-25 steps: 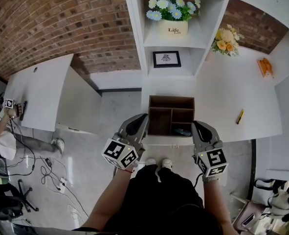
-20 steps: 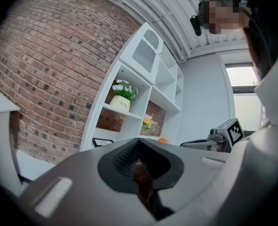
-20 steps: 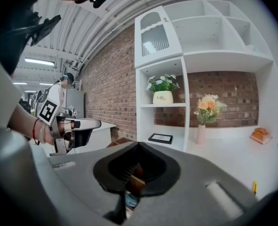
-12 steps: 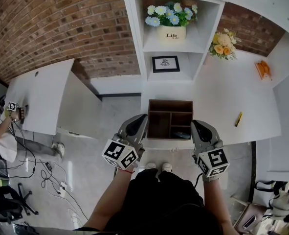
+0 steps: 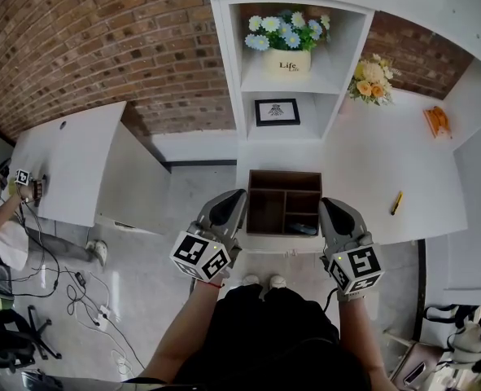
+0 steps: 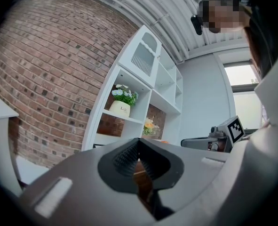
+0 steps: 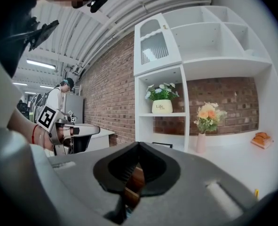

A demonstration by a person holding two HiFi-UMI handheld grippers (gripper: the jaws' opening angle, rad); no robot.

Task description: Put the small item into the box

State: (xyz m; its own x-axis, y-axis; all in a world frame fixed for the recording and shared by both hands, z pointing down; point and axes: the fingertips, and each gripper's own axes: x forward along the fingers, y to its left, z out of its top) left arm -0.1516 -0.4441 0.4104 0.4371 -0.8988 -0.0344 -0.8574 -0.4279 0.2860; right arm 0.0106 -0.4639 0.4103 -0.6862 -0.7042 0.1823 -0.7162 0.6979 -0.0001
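Note:
A brown wooden box (image 5: pixel 285 174) with several compartments stands on the white table (image 5: pixel 386 161), near its front edge. A small dark item (image 5: pixel 303 229) lies in the box's near right compartment. A small yellow item (image 5: pixel 396 203) lies on the table to the right of the box. My left gripper (image 5: pixel 232 199) is at the box's near left corner and my right gripper (image 5: pixel 330 210) at its near right corner. Both are shut, with nothing between the jaws. In the left gripper view the shut tips (image 6: pixel 139 141) point at the shelf, as do the tips (image 7: pixel 139 145) in the right gripper view.
A white shelf unit holds a flower pot (image 5: pixel 287 62) and a framed picture (image 5: pixel 277 112). A vase of flowers (image 5: pixel 369 80) and an orange thing (image 5: pixel 436 120) sit on the table. A white desk (image 5: pixel 69 157) and another person (image 5: pixel 0 218) are at the left, with cables on the floor.
The box and table edge have come slightly nearer to me in the head view. Both grippers keep the same pose and stay shut.

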